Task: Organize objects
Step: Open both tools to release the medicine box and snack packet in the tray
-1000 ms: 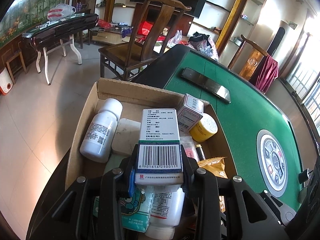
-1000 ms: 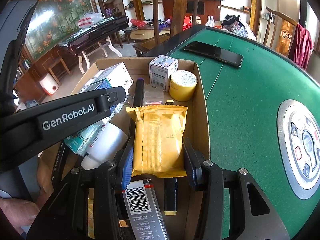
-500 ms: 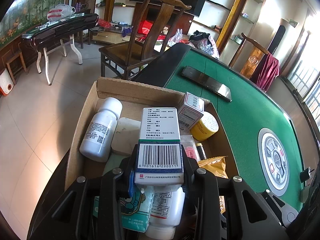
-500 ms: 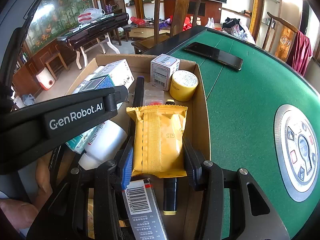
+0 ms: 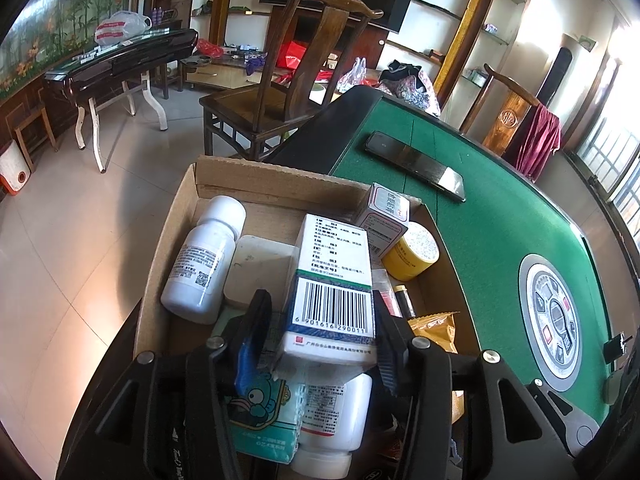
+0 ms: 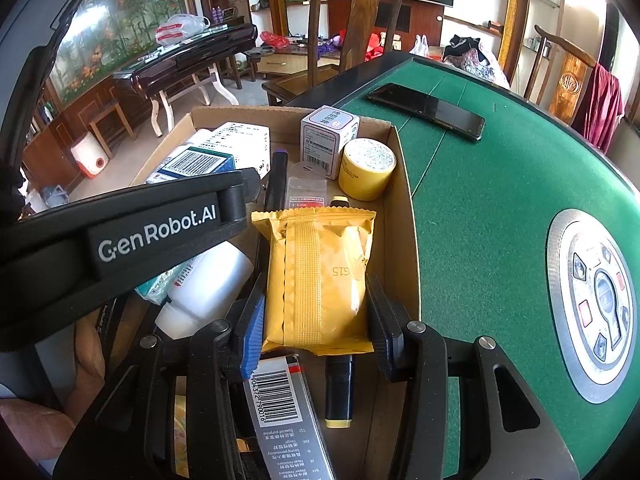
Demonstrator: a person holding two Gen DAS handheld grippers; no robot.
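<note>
While the left wrist view is taken first, the left gripper (image 5: pixel 322 320) is seen held low over an open cardboard box (image 5: pixel 256 178), pointed along its length. Its jaws are parted a little wider than a white medicine carton (image 5: pixel 334 280), which sits tilted between them; the right finger touches the carton's edge, and a narrow gap is seen at the left finger, so a firm grip cannot be confirmed. Inside the box, a white pill bottle (image 5: pixel 202 260) is laid along the left wall, with a pale flat pad (image 5: pixel 258 270) just beside it. A small white box (image 5: pixel 386 218) and a yellow round tin (image 5: pixel 412 250) are set at the far right corner. A tissue pack (image 5: pixel 266 420) and a second white bottle (image 5: pixel 332 424) are lying under the gripper.

From the right wrist view, the right gripper (image 6: pixel 316 312) is held over the same box's right side, near the green table (image 6: pixel 480 200). Its jaws are closed against both sides of a yellow snack packet (image 6: pixel 318 276). Beneath the packet, a yellow-capped marker (image 6: pixel 339 388) and a barcoded carton (image 6: pixel 280 408) are seen. A black phone (image 6: pixel 426 110) is lying on the table beyond the box.
</note>
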